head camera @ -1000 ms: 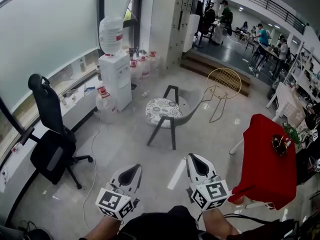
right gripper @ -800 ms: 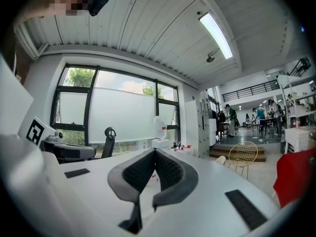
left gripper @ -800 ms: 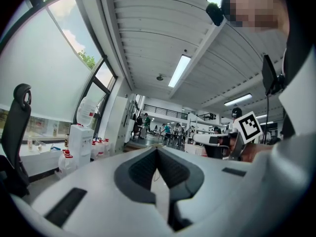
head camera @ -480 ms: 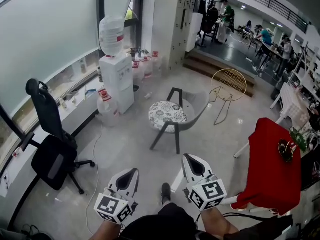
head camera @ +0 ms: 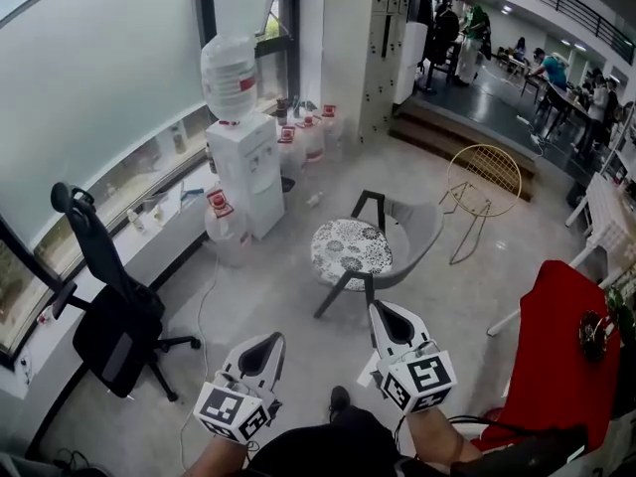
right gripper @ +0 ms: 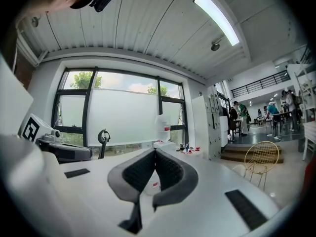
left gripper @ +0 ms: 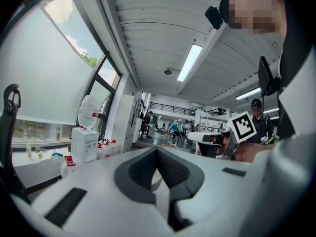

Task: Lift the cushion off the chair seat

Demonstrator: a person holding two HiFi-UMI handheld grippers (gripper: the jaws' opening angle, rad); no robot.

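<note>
Head view: the patterned cushion lies on the seat of the grey chair, ahead of both my grippers and well apart from them, nearer my right gripper than my left gripper. Left gripper view: my jaws are pressed together with nothing between them. Right gripper view: these jaws are likewise closed and empty.

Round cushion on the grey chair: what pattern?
The cushion is white with dark speckled print; head view.
</note>
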